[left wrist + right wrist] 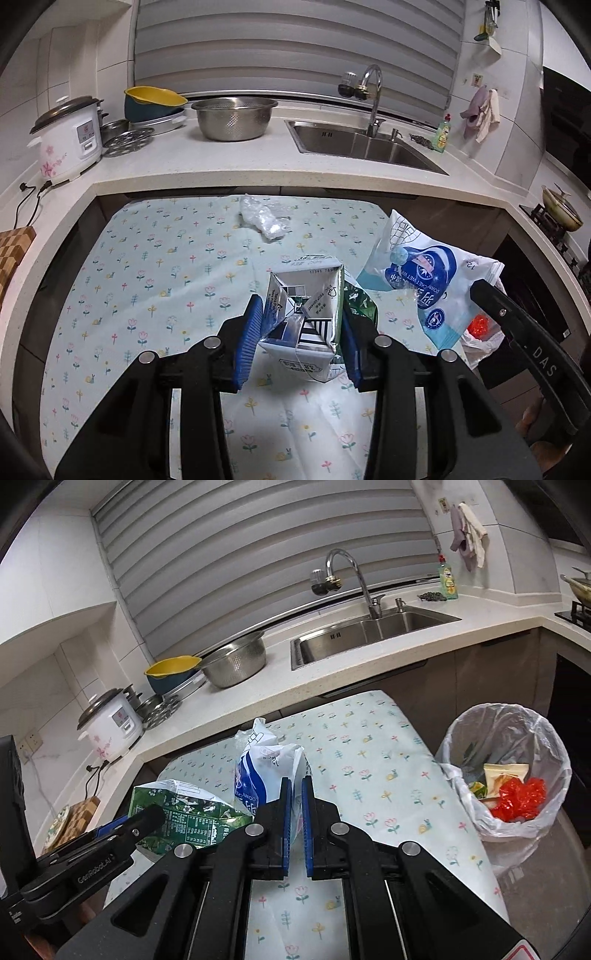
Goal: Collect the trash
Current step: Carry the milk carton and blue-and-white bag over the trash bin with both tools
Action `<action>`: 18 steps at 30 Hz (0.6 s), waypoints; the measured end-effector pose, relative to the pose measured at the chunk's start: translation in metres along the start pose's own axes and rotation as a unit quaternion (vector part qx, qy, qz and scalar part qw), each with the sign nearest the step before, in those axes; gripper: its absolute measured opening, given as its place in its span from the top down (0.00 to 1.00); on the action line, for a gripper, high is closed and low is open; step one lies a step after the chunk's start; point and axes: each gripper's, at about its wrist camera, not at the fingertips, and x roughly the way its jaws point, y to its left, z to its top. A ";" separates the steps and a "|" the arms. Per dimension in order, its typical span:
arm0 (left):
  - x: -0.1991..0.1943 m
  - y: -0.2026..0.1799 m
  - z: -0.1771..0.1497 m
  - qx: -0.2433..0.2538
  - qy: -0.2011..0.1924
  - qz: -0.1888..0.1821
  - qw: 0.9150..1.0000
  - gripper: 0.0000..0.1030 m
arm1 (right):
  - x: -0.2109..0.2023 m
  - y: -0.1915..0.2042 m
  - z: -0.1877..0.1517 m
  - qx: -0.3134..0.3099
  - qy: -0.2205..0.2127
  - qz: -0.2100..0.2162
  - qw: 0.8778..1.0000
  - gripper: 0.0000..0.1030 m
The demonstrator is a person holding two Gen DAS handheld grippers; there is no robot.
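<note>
kitchen worktops wrap around a low surface covered with a flowered cloth, and that is where we are working. our left gripper has its fingers clamped on a flattened green and white carton, lifted clear of the cloth. our right gripper has its fingers pinched almost together on a blue and white wet-wipes packet, also held up in the air. beside the surface, to the right, stands the lined bin, and it already holds a red wrapper and a yellow packet, so part of the clearing looks done. we judge both held pieces have yet to go into the bin. one crumpled clear plastic wrapper lies at the far edge of the cloth, untouched, and seems to be the last piece left.
</note>
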 end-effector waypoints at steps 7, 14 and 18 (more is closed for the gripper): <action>-0.011 -0.048 -0.004 0.029 -0.004 -0.022 0.999 0.63 | -0.033 -0.041 0.004 0.023 -0.021 -0.020 0.999 0.94; -0.014 -0.088 -0.007 0.051 -0.005 -0.039 0.998 0.63 | -0.058 -0.081 0.006 0.046 -0.036 -0.038 0.998 0.94; -0.014 -0.110 -0.008 0.063 -0.005 -0.046 0.997 0.63 | -0.069 -0.100 0.006 0.056 -0.042 -0.047 0.996 0.94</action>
